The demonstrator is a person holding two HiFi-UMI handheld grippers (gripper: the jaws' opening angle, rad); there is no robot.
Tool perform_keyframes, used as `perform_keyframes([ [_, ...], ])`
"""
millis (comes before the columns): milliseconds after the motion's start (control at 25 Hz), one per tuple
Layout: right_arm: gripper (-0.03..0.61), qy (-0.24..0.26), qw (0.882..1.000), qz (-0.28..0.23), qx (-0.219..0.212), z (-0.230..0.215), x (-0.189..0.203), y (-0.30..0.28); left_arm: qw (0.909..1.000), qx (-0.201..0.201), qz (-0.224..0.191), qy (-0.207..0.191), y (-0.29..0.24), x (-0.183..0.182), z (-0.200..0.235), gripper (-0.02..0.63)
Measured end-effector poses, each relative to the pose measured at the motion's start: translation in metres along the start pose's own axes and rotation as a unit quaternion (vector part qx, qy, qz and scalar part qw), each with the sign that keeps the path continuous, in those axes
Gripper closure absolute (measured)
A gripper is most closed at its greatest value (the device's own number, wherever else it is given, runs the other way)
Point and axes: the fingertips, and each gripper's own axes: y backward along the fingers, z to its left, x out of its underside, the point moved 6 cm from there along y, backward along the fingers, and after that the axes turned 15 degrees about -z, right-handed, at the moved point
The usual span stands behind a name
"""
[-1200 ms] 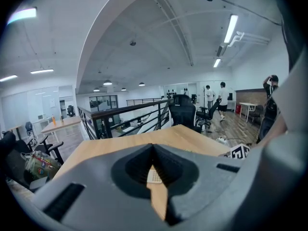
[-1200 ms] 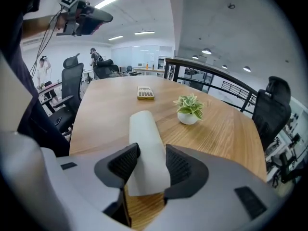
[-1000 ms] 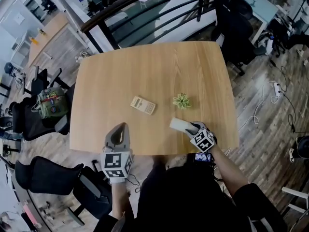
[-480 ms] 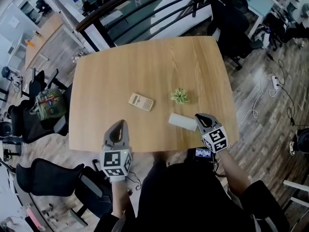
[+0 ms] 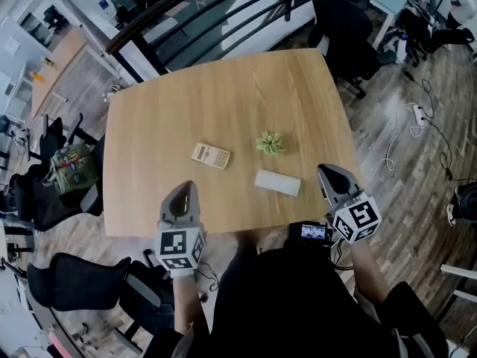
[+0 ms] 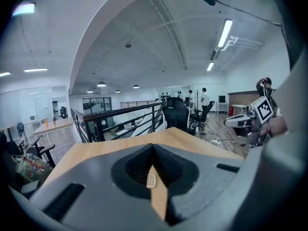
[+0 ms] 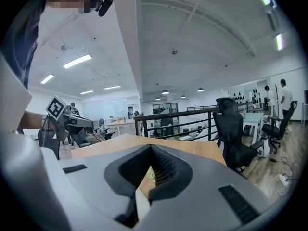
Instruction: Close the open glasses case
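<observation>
Right gripper (image 5: 328,174) lifted off glasses case (image 5: 277,183), jaws together, near table (image 5: 223,95) edge.

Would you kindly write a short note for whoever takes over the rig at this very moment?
Grippers: the left claw is shut and empty, over the near edge of the table. The right claw is shut and empty, off the table's near right corner.
Things: the glasses case lies flat near the front, touching neither claw. The calculator and plant sit behind it.
Done: the case looks closed.
Left: probably nothing; just confirm that the lid is fully shut.
</observation>
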Motion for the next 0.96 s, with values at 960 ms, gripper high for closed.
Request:
perform_keyframes([
  [960, 0.565, -0.001, 1.0, 0.007, 0.02, 0.0, -0.007, 0.024, 0.9999, 0.011, 0.002, 0.013, 0.004, -0.001, -0.012, 0.612],
])
